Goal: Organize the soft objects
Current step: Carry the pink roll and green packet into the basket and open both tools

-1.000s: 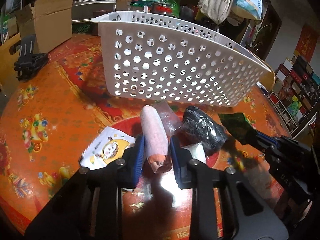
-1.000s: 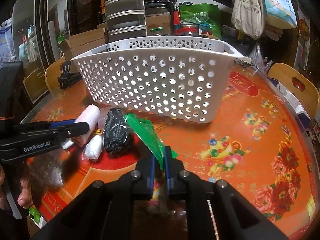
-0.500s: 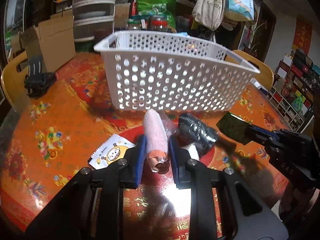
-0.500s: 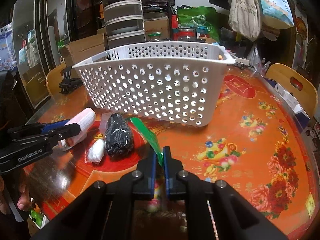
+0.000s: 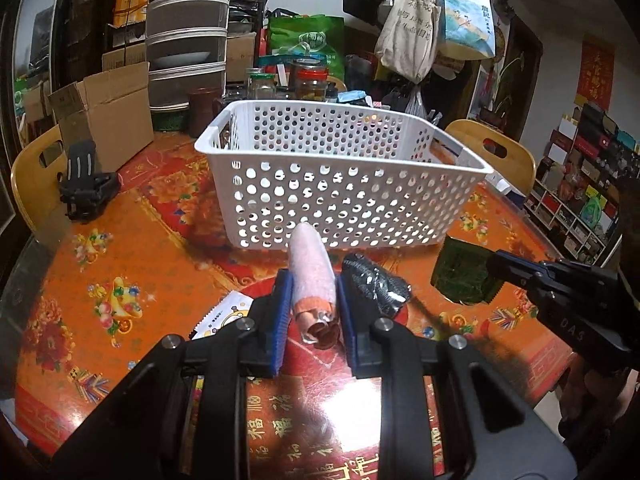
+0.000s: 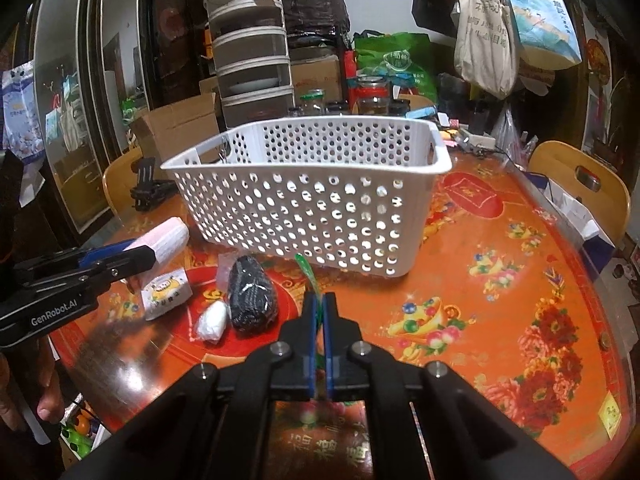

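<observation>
My left gripper [image 5: 313, 300] is shut on a pink rolled cloth [image 5: 312, 272] and holds it above the table, in front of the white perforated basket [image 5: 340, 184]. My right gripper [image 6: 319, 310] is shut on a thin green packet [image 6: 308, 276], also lifted; the packet shows in the left wrist view [image 5: 464, 276]. A black bundle in clear wrap [image 6: 252, 300], a small white bundle [image 6: 212, 320] and a cartoon-printed packet [image 6: 166, 292] lie on the table before the basket [image 6: 312, 196].
The round table has a red and orange patterned cover [image 6: 500, 300]. A black phone stand [image 5: 86, 188], a cardboard box [image 5: 104, 116], jars [image 5: 308, 84] and wooden chair backs [image 6: 580, 184] surround the basket.
Both grippers have risen and drawn back from the basket, carrying the pink roll and the green packet. The basket's open top now shows in both views.
</observation>
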